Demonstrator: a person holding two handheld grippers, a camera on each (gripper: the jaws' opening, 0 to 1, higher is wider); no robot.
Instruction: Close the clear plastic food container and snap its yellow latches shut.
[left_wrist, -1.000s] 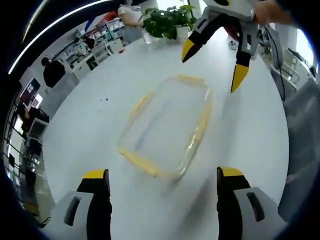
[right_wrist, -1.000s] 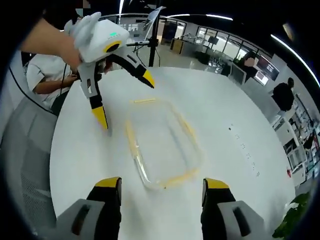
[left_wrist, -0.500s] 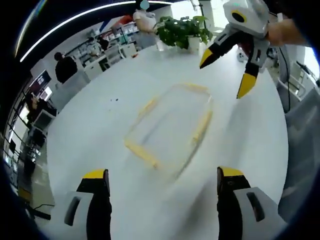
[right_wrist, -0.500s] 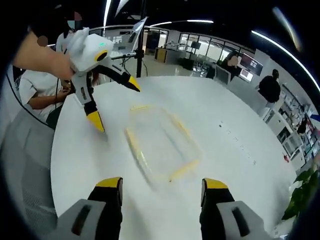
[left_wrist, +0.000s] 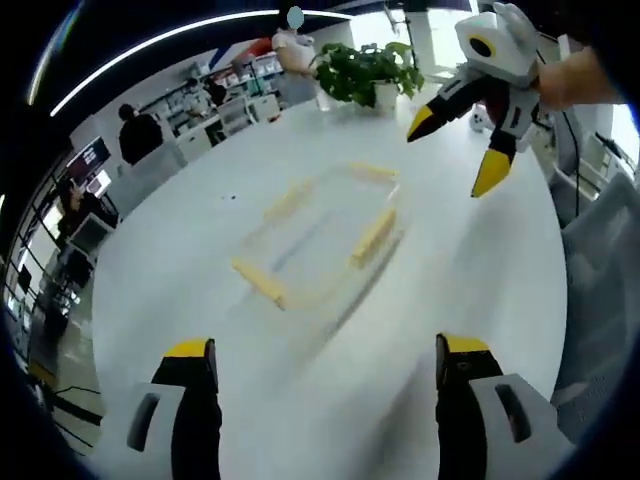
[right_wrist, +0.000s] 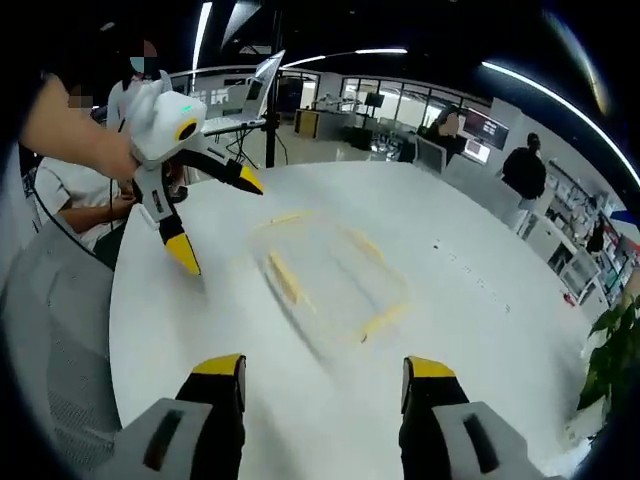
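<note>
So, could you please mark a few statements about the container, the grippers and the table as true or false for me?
1. The clear container lies on the white table. True.
2. The right gripper is clamped on a yellow latch. False: it hangs apart from the container, jaws spread, holding nothing.
3. The left gripper has its jaws open. True.
4. A potted plant stands inside the container. False: it stands at the table's far edge in the left gripper view.
5. The container has red latches. False: they are yellow.
</note>
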